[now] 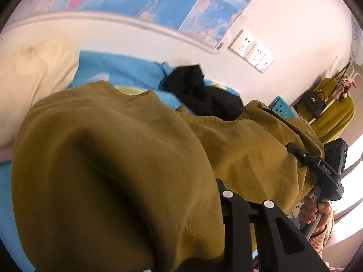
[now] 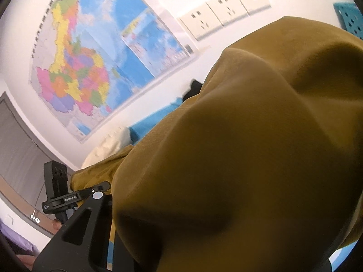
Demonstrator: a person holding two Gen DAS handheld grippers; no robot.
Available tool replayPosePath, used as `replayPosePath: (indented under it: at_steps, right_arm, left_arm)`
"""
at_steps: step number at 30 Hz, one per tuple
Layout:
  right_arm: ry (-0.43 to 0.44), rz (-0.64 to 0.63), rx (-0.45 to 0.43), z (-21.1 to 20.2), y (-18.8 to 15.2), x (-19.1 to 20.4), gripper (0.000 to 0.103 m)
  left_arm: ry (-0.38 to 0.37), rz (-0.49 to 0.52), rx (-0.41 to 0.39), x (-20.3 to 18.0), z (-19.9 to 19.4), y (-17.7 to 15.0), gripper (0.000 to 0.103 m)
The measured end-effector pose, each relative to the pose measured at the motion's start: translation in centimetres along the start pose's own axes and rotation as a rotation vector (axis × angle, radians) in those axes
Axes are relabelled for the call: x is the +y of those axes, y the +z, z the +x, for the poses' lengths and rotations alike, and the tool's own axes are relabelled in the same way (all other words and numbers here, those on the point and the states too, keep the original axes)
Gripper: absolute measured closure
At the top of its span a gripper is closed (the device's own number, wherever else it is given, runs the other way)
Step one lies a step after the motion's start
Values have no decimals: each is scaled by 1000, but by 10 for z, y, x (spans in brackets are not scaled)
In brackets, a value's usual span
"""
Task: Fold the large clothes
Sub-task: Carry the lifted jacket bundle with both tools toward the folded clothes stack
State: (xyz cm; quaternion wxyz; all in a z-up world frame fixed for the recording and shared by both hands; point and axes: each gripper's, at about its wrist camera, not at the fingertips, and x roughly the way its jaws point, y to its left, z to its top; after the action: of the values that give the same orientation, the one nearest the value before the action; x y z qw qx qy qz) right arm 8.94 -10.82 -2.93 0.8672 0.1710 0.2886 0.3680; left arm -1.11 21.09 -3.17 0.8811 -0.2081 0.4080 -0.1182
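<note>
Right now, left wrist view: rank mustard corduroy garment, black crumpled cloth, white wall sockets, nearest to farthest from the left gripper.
1. Mustard corduroy garment: draped over the left gripper, filling the foreground.
2. Black crumpled cloth: beyond it, on the blue bedding.
3. White wall sockets: on the wall, upper right.

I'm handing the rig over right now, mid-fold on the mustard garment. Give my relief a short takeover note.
Left gripper: shut on the mustard garment's edge.
Right gripper: shut on the same garment at its other end.
The cloth hangs bunched between both grippers above the blue bedsheet; a black garment lies on the sheet beyond it, a cream pillow to the side.
Done: garment picked up at two points. No fold visible yet.
Left: spread it flat on the sheet, then fold. The black garment is unfolded too.
</note>
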Motion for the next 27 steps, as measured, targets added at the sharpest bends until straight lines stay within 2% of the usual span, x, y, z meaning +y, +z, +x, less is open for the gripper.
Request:
replayPosePath:
  at_steps: [6,10,15,27]
  right_arm:
    - [35,-80,-67,-20,30,28,74]
    - [75,-136,-116,-28,50,51,74]
    - [132,-192,-160,-26,69,79,74]
    - [229,-246,-108,34,95,121,74]
  left_arm:
    - [-5,52,-72,-15,-33,33,76]
    - [1,84,-149,-20,-65,55,76]
    - [47,114,-231,-21,-100,73,76]
    - [162,51,-324,22,-153,85,76]
